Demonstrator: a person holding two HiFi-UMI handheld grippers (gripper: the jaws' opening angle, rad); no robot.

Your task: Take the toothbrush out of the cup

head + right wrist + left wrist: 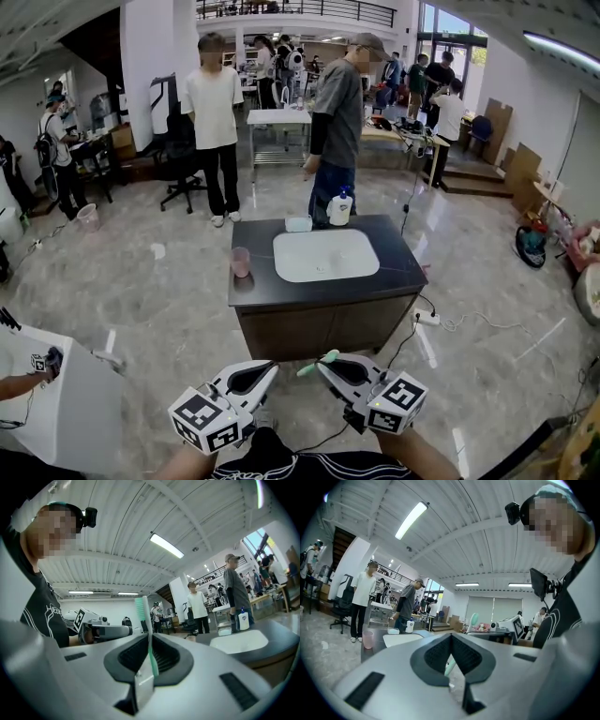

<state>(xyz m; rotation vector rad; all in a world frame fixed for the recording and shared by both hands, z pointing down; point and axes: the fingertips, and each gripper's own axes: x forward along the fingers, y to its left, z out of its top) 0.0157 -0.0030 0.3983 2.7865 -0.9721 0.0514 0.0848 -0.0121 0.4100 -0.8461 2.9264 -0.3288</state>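
Observation:
A mint-green toothbrush (pixel 150 645) stands upright between the pads of my right gripper (pixel 150 637), which is shut on its handle; the bristle head (pixel 140 610) rises above the jaws. In the head view the toothbrush (pixel 317 363) sticks out leftward from the right gripper (pixel 323 360), low in the frame and in front of the cabinet. My left gripper (pixel 272 367) hovers just left of it with its jaws closed on nothing; its fingertips meet in the left gripper view (pixel 451 636). The pink cup (pixel 241 262) stands on the left end of the dark countertop, well away from both grippers.
A dark-topped cabinet (pixel 403 258) with a white sink basin (pixel 324 255) stands ahead. A white pump bottle (pixel 339 209) and a small box (pixel 298 223) sit at its back edge. Several people stand beyond it. A white table corner (pixel 75 403) is at lower left.

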